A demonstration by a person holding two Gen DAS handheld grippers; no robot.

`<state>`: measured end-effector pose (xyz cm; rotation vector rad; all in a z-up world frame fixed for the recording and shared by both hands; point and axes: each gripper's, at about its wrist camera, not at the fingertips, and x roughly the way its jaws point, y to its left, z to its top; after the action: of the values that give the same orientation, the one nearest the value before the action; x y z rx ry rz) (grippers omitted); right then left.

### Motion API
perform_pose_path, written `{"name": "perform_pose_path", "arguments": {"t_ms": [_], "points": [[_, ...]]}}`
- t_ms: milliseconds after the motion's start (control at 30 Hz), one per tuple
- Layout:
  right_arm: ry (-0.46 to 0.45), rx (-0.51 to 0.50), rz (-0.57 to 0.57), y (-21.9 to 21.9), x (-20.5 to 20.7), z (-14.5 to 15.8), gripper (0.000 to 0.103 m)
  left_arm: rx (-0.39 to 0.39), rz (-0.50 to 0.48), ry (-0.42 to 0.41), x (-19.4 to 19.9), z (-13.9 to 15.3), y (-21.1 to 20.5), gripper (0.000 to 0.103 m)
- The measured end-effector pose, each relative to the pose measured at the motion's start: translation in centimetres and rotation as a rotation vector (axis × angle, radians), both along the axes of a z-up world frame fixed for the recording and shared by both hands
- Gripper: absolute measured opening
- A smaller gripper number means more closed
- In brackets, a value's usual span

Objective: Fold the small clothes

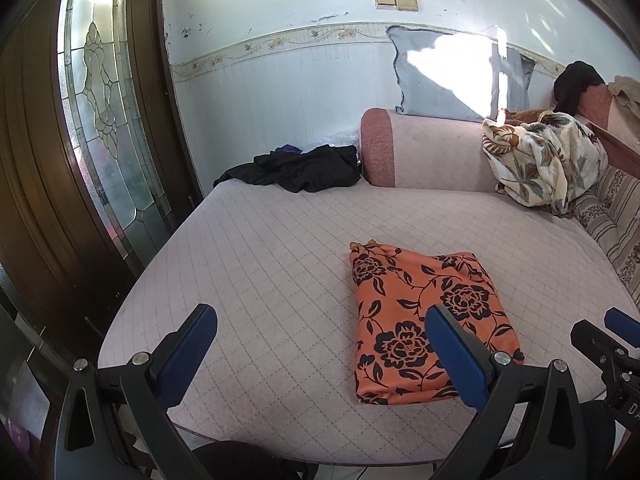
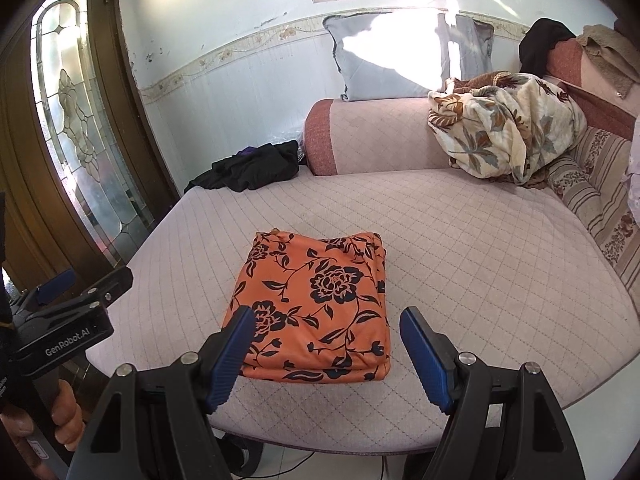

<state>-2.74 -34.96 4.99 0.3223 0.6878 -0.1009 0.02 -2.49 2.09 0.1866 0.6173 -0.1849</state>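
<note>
Nearest to us, our left gripper has its blue-padded fingers spread wide and holding nothing, poised above the near edge of the quilted pink cushion. Our right gripper is likewise spread apart and empty, its two pads framing the near edge of the folded orange floral garment without touching it, as far as we can tell.

We see the garment lying flat on the cushion as a neat rectangle, black roses on orange, layered edges showing along its near side. In the left wrist view it sits right of centre, partly hidden behind the right finger; the right gripper's tip shows at the far right edge. In the right wrist view, the left gripper's body shows at the left edge, held in a hand.

Farther back, we see a crumpled black garment at the far left corner of the cushion, beside a pink bolster. A floral blanket is heaped at the far right, and a grey pillow leans against the wall behind the bolster. A stained-glass door stands at left.
</note>
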Motion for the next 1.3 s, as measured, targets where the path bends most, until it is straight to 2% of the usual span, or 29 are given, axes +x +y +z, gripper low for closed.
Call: {"name": "perform_pose_path", "arguments": {"t_ms": [1300], "points": [[0.035, -0.003, 0.007, 0.2, 1.5, -0.7, 0.078, -0.010, -0.014, 0.025, 0.5, 0.1, -0.1, 0.103]]}}
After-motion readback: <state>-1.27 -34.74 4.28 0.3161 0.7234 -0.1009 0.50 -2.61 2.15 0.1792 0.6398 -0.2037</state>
